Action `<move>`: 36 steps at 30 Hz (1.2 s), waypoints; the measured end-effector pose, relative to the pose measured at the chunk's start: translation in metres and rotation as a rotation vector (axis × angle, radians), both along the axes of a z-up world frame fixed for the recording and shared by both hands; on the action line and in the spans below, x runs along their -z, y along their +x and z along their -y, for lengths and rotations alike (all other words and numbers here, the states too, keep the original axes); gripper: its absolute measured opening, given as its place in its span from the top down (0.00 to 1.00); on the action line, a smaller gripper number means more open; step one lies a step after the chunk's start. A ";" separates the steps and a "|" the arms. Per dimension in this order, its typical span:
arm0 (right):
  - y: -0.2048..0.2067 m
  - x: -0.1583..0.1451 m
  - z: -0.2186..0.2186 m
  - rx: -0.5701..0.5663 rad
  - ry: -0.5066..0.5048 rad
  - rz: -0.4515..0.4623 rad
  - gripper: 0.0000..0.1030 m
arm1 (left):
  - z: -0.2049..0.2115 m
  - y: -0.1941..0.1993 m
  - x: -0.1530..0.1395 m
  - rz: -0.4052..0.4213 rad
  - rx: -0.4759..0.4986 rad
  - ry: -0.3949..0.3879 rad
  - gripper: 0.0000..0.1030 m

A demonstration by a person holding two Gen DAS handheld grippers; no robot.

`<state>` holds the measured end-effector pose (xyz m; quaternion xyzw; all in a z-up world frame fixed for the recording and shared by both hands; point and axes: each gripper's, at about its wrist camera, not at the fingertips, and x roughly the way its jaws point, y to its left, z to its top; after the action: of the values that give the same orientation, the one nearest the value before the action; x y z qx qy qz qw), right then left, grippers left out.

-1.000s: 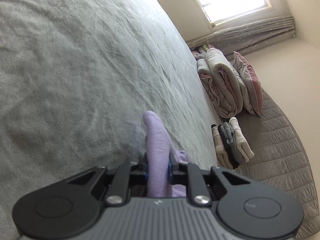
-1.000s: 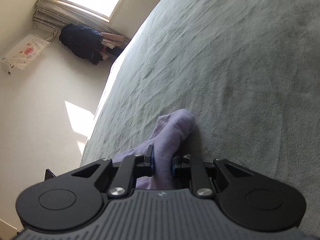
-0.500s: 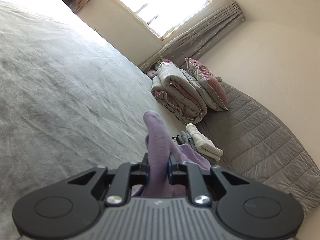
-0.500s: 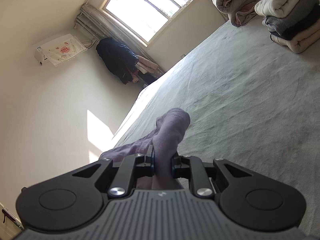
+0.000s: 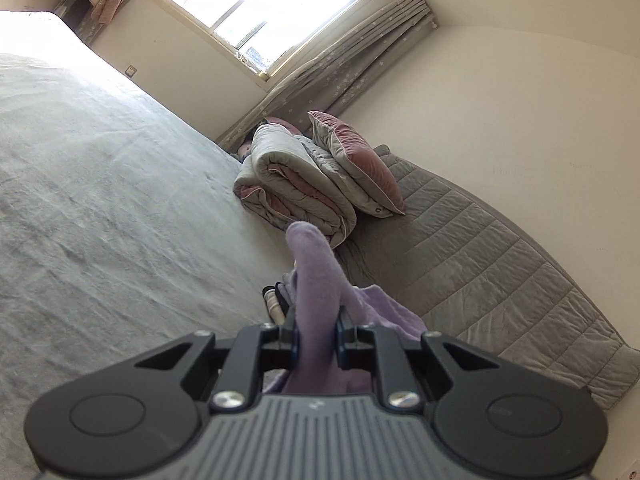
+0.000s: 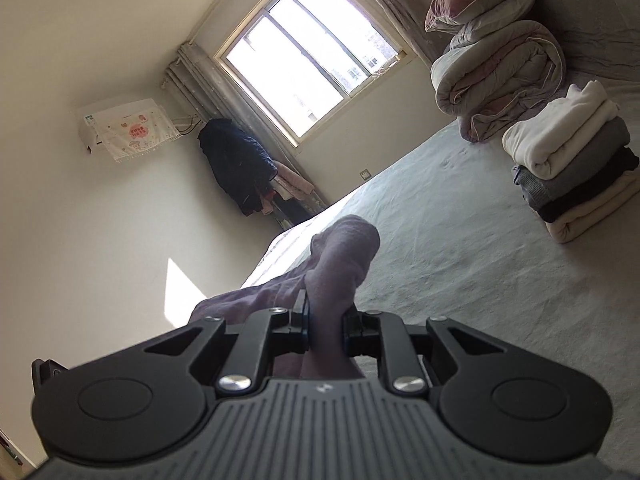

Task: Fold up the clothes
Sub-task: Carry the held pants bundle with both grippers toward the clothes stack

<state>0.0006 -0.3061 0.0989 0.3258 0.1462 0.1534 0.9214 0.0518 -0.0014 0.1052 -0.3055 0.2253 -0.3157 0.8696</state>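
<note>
Spanning most of both views, the bed (image 5: 100,208) lies ahead of and below the fingers. Beyond the right gripper (image 6: 326,322), to its right, a stack (image 6: 576,176) of folded clothes rests on the bed: that share is already folded. One lilac garment (image 5: 316,280) is raised off the bed, a bunch of it clamped between the fingers of the left gripper (image 5: 316,330) and another between those of the right. Judged from this, it is mid-fold or being carried toward the stack; which cannot be told.
</note>
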 end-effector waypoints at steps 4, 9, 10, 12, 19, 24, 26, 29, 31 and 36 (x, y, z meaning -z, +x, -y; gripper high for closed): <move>0.000 -0.014 0.029 0.040 -0.025 0.045 0.83 | 0.039 0.016 -0.010 0.029 0.027 -0.007 0.84; 0.008 -0.030 0.069 0.102 -0.092 0.088 0.83 | 0.088 0.035 -0.023 0.066 0.061 -0.015 0.84; 0.012 -0.033 0.078 0.116 -0.103 0.095 0.83 | 0.098 0.039 -0.026 0.073 0.067 -0.017 0.84; 0.016 -0.037 0.093 0.136 -0.115 0.105 0.83 | 0.117 0.048 -0.031 0.087 0.081 -0.017 0.85; 0.052 -0.050 0.154 0.215 -0.144 0.146 0.83 | 0.183 0.090 -0.046 0.149 0.118 -0.001 0.84; 0.082 -0.049 0.190 0.260 -0.149 0.168 0.83 | 0.225 0.119 -0.044 0.196 0.133 0.024 0.84; 0.094 -0.047 0.202 0.276 -0.153 0.168 0.83 | 0.242 0.133 -0.040 0.206 0.139 0.032 0.84; 0.116 -0.043 0.220 0.291 -0.162 0.161 0.83 | 0.262 0.155 -0.032 0.208 0.143 0.036 0.84; 0.132 -0.040 0.230 0.292 -0.167 0.156 0.83 | 0.273 0.171 -0.028 0.208 0.142 0.035 0.84; 0.169 -0.028 0.247 0.285 -0.169 0.148 0.83 | 0.290 0.205 -0.013 0.200 0.117 0.022 0.85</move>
<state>0.1700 -0.5531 0.1269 0.2524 0.0427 0.0321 0.9661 0.2567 -0.2914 0.1184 -0.2493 0.1584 -0.3923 0.8711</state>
